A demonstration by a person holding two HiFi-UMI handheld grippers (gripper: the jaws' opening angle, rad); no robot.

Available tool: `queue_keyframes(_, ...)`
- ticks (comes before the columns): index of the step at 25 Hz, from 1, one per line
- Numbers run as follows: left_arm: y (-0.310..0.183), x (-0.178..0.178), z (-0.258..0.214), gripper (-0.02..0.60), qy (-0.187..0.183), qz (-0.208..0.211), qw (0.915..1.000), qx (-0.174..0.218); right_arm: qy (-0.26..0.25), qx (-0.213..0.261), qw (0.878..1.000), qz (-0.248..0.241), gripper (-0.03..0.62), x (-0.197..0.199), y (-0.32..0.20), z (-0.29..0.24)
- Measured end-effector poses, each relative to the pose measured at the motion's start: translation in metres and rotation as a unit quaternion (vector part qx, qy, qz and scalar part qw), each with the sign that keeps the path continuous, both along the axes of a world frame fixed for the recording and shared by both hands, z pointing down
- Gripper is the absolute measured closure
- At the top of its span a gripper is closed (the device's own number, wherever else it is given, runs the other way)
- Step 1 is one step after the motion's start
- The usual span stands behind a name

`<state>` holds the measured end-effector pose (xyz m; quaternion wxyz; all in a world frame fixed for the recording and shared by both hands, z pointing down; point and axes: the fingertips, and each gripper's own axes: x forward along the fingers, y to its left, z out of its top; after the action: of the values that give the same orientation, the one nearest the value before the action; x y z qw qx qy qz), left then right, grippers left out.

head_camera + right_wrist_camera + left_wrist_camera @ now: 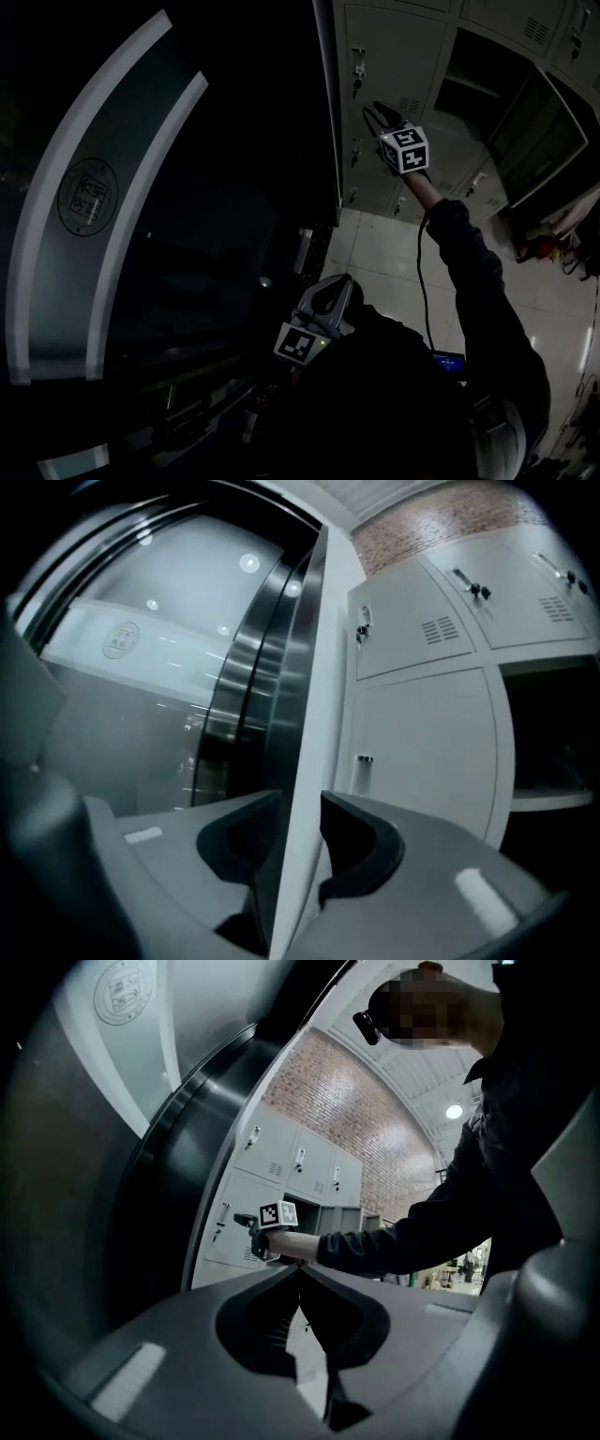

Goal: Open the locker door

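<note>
A bank of grey lockers (403, 47) stands ahead. My right gripper (372, 111) is held up in front of a closed locker door (427, 155), near its left side. In the right gripper view its jaws (302, 803) stand apart with nothing pressed between them. The white left edge of the locker bank (314, 667) shows through the gap, with the closed door (422, 752) and its small handle (364, 759) to the right. My left gripper (336, 284) hangs low near the body, away from the lockers, and its jaws (300, 1267) meet at the tips.
A dark curved glass wall with a round emblem (86, 197) fills the left. One locker to the right stands open (487, 84). Pale floor tiles (394, 253) lie below the lockers. A cable (422, 281) trails from the right gripper. A brick wall (375, 1129) rises behind.
</note>
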<state>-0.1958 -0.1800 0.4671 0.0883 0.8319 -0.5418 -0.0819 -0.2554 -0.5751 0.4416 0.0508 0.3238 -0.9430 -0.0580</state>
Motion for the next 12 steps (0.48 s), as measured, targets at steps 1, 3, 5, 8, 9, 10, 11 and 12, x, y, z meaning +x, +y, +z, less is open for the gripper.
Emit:
queue_keyframes(1, -0.012, -0.009, 0.0, 0.571, 0.002, -0.007, 1.0, -0.005, -0.001, -0.002, 1.0, 0.008, 0.482, -0.01, -0.026, -0.002)
queue_keyframes(3, -0.037, -0.028, -0.001, 0.571, 0.002, -0.022, 0.9996, -0.016, -0.009, -0.006, 1.0, 0.023, 0.471, -0.03, -0.075, -0.005)
queue_keyframes(5, -0.06, -0.046, 0.001, 0.571, 0.003, -0.033, 0.9991, -0.027, -0.016, -0.011, 0.999, 0.033, 0.471, -0.05, -0.112, -0.007)
queue_keyframes(8, -0.091, -0.062, 0.006, 0.571, 0.003, -0.038, 0.9984, -0.042, -0.017, -0.012, 0.998, 0.051, 0.458, -0.071, -0.149, -0.003)
queue_keyframes(9, -0.1, -0.065, 0.007, 0.571, 0.001, -0.037, 0.9982, -0.047, -0.017, -0.01, 0.998, 0.062, 0.453, -0.075, -0.158, -0.001)
queue_keyframes(10, -0.109, -0.068, 0.009, 0.571, -0.001, -0.035, 0.9981, -0.05, -0.016, -0.007, 0.997, 0.076, 0.45, -0.078, -0.166, 0.0)
queue_keyframes(11, -0.118, -0.07, 0.01, 0.571, -0.004, -0.032, 0.9982, -0.051, -0.012, -0.003, 0.996, 0.091, 0.442, -0.08, -0.174, 0.002)
queue_keyframes(12, -0.124, -0.072, 0.01, 0.571, -0.006, -0.029, 0.9983, -0.051, -0.007, 0.0, 0.994, 0.105, 0.442, -0.083, -0.18, 0.004)
